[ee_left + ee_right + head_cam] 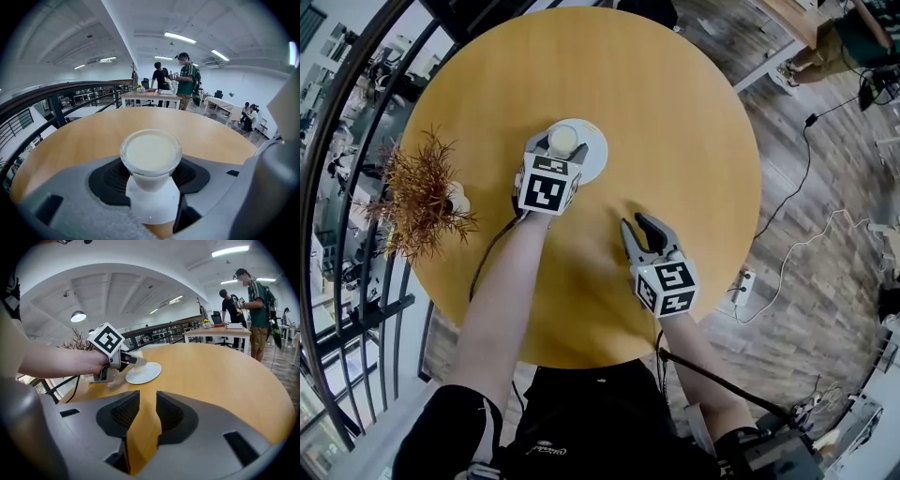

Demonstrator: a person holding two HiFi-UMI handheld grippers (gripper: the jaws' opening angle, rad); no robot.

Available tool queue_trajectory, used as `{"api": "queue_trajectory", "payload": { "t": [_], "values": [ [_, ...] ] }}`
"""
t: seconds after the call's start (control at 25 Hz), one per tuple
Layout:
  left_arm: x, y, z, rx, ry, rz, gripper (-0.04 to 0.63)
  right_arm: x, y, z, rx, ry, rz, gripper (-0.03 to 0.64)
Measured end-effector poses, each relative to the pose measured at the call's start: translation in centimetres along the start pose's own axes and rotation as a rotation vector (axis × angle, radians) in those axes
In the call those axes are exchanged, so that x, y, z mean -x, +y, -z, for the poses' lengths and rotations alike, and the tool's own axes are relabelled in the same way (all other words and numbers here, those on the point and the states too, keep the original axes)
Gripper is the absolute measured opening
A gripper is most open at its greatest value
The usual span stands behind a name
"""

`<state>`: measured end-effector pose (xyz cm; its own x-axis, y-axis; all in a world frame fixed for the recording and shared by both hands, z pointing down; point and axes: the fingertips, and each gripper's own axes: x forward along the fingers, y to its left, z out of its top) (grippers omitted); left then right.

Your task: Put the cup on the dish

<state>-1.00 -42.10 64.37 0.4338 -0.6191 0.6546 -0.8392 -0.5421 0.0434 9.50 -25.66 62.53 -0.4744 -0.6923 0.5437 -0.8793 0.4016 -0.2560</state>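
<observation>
Progress:
- Your left gripper (558, 146) has the cup (563, 138) pinched between its fingers (111, 177). The pads press on the lower body of the cup, one on each side.
- The cup is upright and full of a pale, milky liquid. It sits directly over the white dish (594, 157), at the side of the dish nearer you.
- From the left gripper view the dish shows right under the cup's base. I cannot tell whether the base rests on the dish or hangs just above it.
- Judged from that, the carry is done. What is left is to settle the cup if it is not yet down, spread the fingers, and back the gripper off without tipping the liquid.
- Your right gripper (637, 228) is idle, low over bare counter (675, 112), well apart from the dish. Its fingers (123, 414) stand a little apart, with only wood showing in the gap.

Count:
- Cups: one.
- Dishes: one.
- Grippers: two.
- Dried plant (420, 192) in a small white pot: one, at the left edge of the counter, clear of your work.
- Nothing else lies on the counter.
</observation>
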Motion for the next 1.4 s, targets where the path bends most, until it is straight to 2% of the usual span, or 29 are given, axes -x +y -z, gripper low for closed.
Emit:
{"api": "queue_trajectory", "payload": {
  "t": [0.76, 1.4],
  "values": [
    [-1.0, -0.5, 1.4, -0.028, 0.044, 0.013, 0.256, -0.2, -1.0, 0.4, -0.01, 0.006, 0.017, 0.107],
    [-0.9, -0.2, 1.7, -0.034, -0.019, -0.017, 0.256, -0.7, -0.6, 0.8, -0.013, 0.007, 0.018, 0.107]
  ]
}}
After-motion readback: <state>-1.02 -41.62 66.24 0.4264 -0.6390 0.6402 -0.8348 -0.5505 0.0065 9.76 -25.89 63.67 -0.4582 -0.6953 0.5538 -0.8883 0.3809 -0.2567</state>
